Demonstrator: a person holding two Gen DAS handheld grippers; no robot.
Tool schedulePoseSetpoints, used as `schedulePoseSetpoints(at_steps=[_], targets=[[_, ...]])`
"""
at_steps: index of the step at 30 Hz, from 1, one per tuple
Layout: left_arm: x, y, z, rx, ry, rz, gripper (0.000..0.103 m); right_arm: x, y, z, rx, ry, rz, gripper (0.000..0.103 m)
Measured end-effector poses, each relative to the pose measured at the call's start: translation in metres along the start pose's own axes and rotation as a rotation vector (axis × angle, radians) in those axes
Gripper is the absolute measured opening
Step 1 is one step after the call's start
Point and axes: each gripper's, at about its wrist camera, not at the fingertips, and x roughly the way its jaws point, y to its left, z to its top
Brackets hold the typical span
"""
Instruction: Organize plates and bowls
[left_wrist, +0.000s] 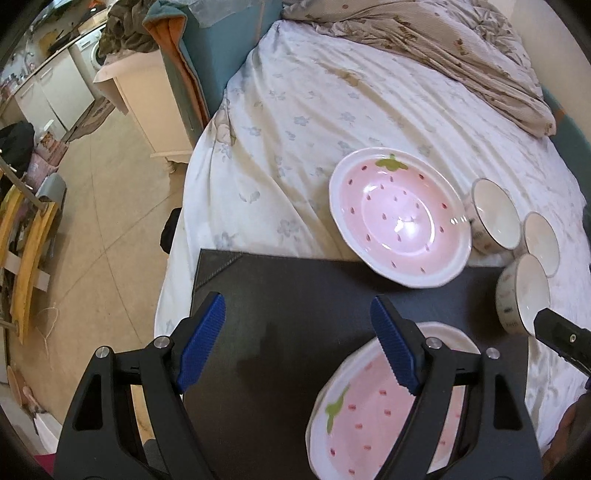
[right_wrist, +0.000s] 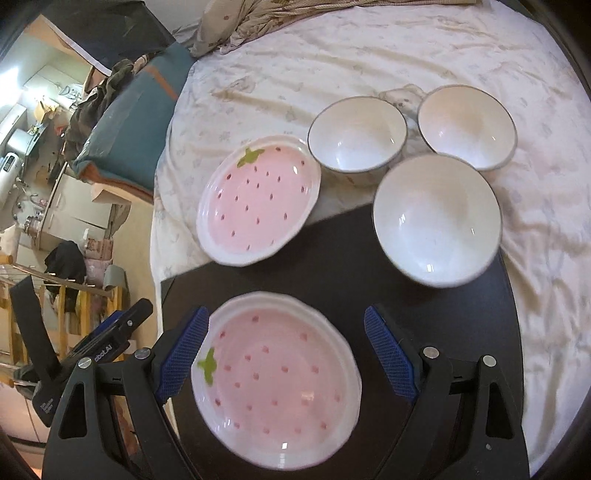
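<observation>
Plates and bowls lie spread over a bed (left_wrist: 295, 110), partly on a black board (left_wrist: 288, 295) laid on the sheet as a firm base.

Left wrist view: my left gripper (left_wrist: 297, 339) is spread wide and holds nothing. Its fingers hang over bare board, with the right-hand pad (left_wrist: 393, 345) above the rim of the near strawberry plate (left_wrist: 369, 413). The far strawberry plate (left_wrist: 400, 221) straddles the board's far edge, half on the sheet, so I judge it may rock. Three white bowls (left_wrist: 496, 212) cluster at the right; the nearest bowl (left_wrist: 524, 291) sits by the board's right edge. The tip of my right gripper (left_wrist: 561, 338) enters from the right, close to that bowl. Open room lies on the left half of the board; its left edge is near the side of the bed, above the floor (left_wrist: 110, 206).

Right wrist view: my right gripper (right_wrist: 286, 350) is also wide open and empty, its pads flanking the near plate (right_wrist: 277, 380) without visible contact. The far plate (right_wrist: 258, 201) overhangs the board (right_wrist: 332, 269). The large bowl (right_wrist: 437, 219) rests on the board's far right part; two bowls (right_wrist: 356, 134) behind it lie on the sheet, close together. My judgement: stacking the plates needs a rim grasp
</observation>
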Motion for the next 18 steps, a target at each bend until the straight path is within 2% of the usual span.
schedulePoseSetpoints(at_steps=[2,6,9,13,18], targets=[[0.012,0.002,0.006,-0.019,0.025,-0.006,0.078,0.008,-0.001,0.008,0.007,0.002,0.010,0.089],[0.039,0.009,0.013,-0.148,0.150,-0.065,0.078,0.025,-0.005,0.024,0.037,0.014,0.040,0.089],[0.051,0.008,0.017,-0.193,0.167,-0.070,0.078,0.033,-0.005,0.034,0.051,-0.008,0.054,0.089],[0.068,0.005,0.024,-0.235,0.190,-0.068,0.077,0.048,-0.009,0.043,0.078,0.013,0.070,0.088],[0.085,0.002,0.032,-0.289,0.213,-0.113,0.067,0.068,-0.015,0.050,0.115,0.046,0.065,0.073]])
